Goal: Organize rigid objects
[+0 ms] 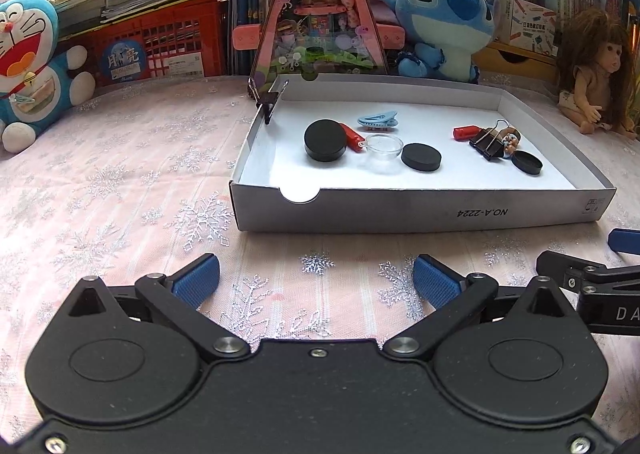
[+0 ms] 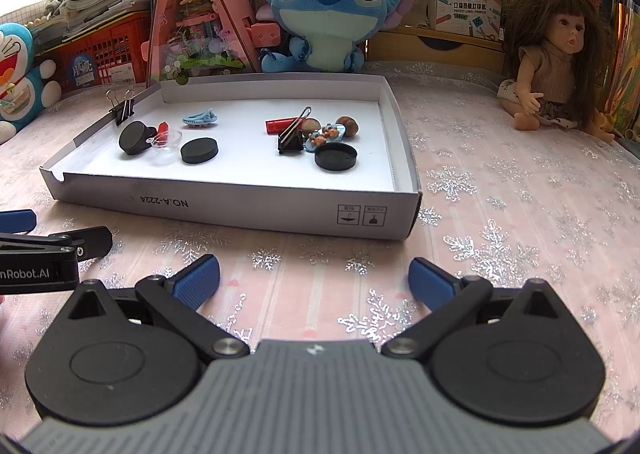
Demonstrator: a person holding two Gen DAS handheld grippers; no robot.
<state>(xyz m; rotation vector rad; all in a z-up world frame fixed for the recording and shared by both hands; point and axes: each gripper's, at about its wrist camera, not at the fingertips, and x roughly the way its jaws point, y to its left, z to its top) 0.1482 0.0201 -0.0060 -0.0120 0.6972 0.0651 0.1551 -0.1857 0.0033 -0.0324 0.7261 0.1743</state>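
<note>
Both grippers wait over the bench, before the box lid.

Left wrist view: the left gripper has its jaws wide open and empty; the box lid with small objects lies beyond them. Right wrist view: the right gripper jaws also stand open, empty; the box lid is ahead, slightly left.
</note>
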